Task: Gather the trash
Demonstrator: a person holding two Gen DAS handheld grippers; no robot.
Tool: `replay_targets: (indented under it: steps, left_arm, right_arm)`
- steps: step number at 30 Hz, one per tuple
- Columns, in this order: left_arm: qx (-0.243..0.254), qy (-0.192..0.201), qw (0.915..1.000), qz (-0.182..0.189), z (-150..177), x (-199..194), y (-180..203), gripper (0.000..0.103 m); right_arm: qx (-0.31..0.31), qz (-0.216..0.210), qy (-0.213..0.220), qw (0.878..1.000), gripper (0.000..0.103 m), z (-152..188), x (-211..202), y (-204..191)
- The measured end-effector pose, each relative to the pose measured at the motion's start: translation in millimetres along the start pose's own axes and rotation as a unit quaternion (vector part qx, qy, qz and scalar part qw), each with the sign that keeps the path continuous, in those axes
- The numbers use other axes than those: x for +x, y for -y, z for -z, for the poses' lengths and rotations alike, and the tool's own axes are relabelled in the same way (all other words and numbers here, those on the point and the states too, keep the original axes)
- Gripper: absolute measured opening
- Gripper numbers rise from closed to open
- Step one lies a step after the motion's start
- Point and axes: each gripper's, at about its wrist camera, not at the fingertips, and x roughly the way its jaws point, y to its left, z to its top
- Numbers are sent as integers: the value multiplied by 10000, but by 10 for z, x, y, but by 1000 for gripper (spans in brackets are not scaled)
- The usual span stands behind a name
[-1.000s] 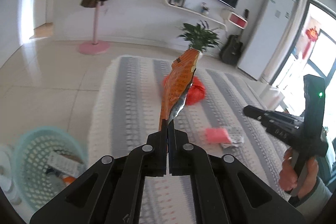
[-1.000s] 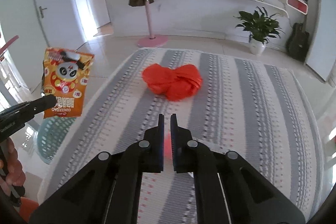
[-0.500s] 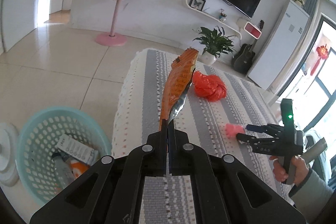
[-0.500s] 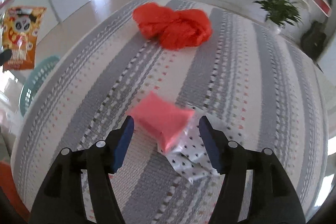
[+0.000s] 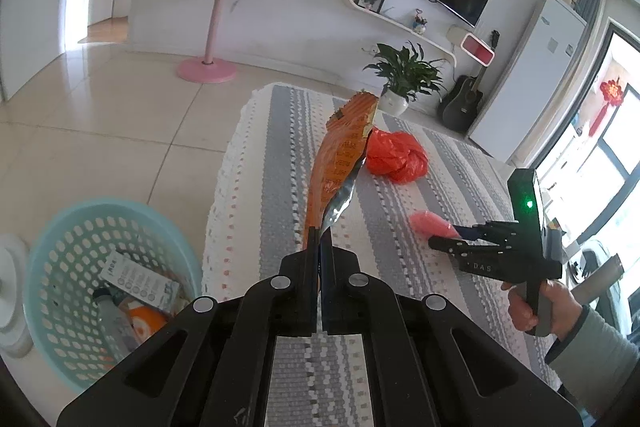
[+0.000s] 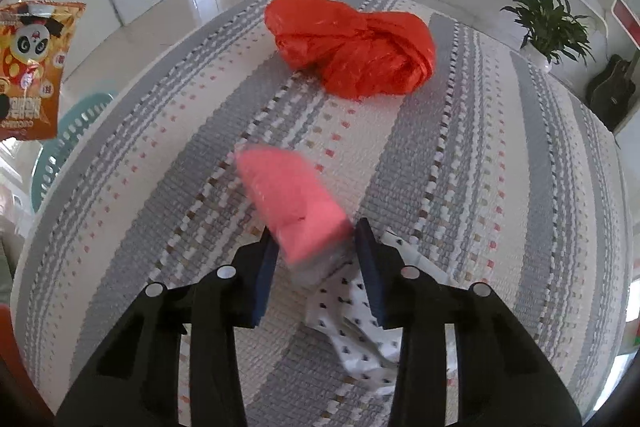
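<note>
My left gripper [image 5: 320, 241] is shut on an orange snack bag [image 5: 340, 155] and holds it upright over the table's left edge; the bag also shows in the right wrist view [image 6: 30, 67]. My right gripper [image 6: 316, 241] is closed around a pink packet [image 6: 292, 199], its jaws against the packet's sides, just over the striped tablecloth [image 6: 480, 147]. The packet [image 5: 430, 223] and the right gripper [image 5: 444, 241] also show in the left wrist view. A crumpled red plastic bag [image 6: 356, 47] lies farther back on the table.
A teal basket [image 5: 100, 287] with several pieces of trash stands on the floor left of the table. A white patterned wrapper [image 6: 360, 311] lies under my right gripper. A coat stand [image 5: 212, 27], a plant [image 5: 404, 75] and a guitar [image 5: 460, 103] stand by the far wall.
My right gripper came down over the pink packet and closed on its sides, tilting it up. My left gripper drew back toward the basket with the snack bag.
</note>
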Motion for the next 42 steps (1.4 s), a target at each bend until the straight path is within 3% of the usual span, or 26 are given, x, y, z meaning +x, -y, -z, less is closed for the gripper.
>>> replay_targets:
  steps: [3,7,9,11,12,20,25,29,35,42]
  left_arm:
    - [-11,-22,10000,-7,14,12,-2,0]
    - [1,-23,10000,12,17,16,3,0]
    - [10,-21,10000,10,20,18,5,0]
    - [5,-15,10000,24,23,16,-2,0]
    - [-1,-16,10000,29,25,19,-7,0]
    - [-216,186,9995,163,-35,-122,-144,0]
    - [-488,571,9971,81,-196,-469,-404,0]
    - [-627,770,9948,-248,-279,-763,-713,0]
    - [-1088,819,9884,-678,-205,-1018,-1294,0]
    - [-1610,448,9803,-1054,72,-928,-1829,0]
  right_arm:
    - [-8,151,98,9998,64,-71,-13,-2]
    - [-62,213,195,9996,65,-199,5,-44]
    - [-198,256,181,9993,64,-231,30,-107]
    - [-316,266,84,9991,50,-260,109,-171]
    - [-320,205,20,9993,37,-265,149,-181]
    - [-214,-83,397,9989,34,-419,-52,-427]
    - [-494,-607,1000,9919,34,-779,-544,-967]
    - [-692,-1061,1198,9847,34,-974,-740,-1462]
    - [-928,-1545,1082,9777,34,-1150,-632,-2237]
    - [-1158,-1700,561,9770,35,-1001,-161,-2873]
